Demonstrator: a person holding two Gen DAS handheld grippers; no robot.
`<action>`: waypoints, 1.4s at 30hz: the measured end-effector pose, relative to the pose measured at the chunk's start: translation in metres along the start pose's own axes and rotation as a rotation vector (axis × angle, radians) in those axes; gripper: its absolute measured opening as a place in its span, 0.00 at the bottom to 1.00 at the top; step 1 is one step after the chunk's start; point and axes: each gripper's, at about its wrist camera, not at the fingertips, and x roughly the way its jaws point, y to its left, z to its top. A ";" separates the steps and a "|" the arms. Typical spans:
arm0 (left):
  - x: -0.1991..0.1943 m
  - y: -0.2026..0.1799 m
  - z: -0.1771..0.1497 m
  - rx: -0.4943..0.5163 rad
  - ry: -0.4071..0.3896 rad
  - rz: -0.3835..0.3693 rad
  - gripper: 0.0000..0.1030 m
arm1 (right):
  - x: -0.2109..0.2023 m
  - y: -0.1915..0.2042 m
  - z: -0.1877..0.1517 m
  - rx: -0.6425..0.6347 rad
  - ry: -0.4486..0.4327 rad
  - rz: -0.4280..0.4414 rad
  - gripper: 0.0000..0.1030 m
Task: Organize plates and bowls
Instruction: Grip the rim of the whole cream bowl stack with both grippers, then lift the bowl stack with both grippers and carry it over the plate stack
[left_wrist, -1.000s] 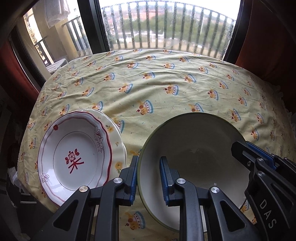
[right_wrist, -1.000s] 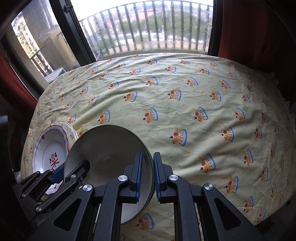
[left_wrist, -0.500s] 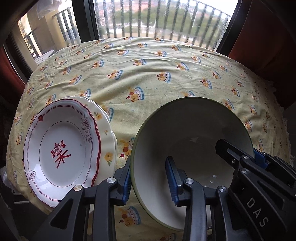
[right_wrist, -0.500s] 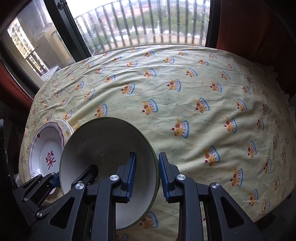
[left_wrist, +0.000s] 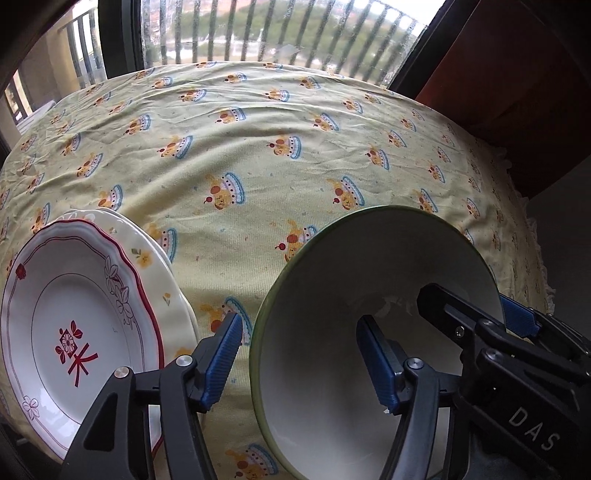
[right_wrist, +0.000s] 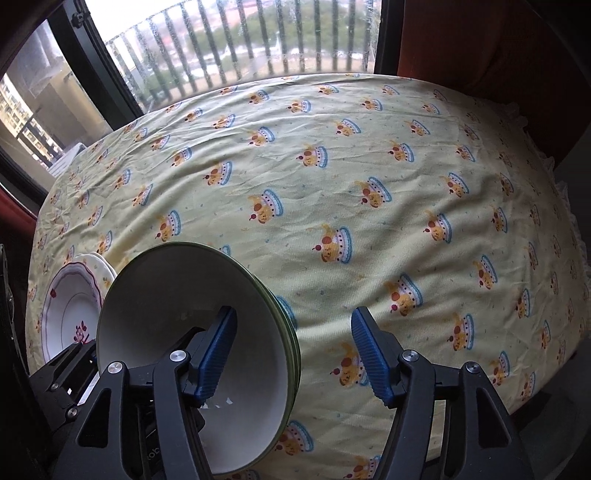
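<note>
A white bowl with a green rim (left_wrist: 332, 295) sits on the tablecloth at the near edge; the right wrist view shows it (right_wrist: 166, 306) on top of a stack of like bowls. My left gripper (left_wrist: 306, 354) is open, its fingers straddling the bowl's left rim without touching. My right gripper (right_wrist: 291, 350) is open, straddling the right rim; it shows in the left wrist view too (left_wrist: 509, 321). A white plate with red trim (left_wrist: 74, 325) lies on a cream plate (left_wrist: 162, 280) to the left.
The table carries a yellow-green cloth with crown prints (right_wrist: 351, 166). A window with a balcony railing (right_wrist: 258, 44) is behind it. A red-brown curtain (left_wrist: 517, 74) hangs at the right. The table's near edge lies just under the bowl.
Both grippers have opened from the bowl's rim, from nearly shut to wide apart. The bowl now rests on the table.
</note>
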 end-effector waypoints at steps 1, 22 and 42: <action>0.002 0.000 0.001 0.009 0.006 -0.023 0.64 | 0.000 0.001 0.001 0.005 0.003 -0.008 0.66; 0.008 -0.003 -0.001 0.079 0.054 -0.086 0.60 | 0.025 -0.004 -0.004 0.111 0.110 0.066 0.66; 0.005 -0.024 -0.010 -0.074 0.008 0.181 0.62 | 0.060 -0.037 0.001 0.111 0.214 0.489 0.49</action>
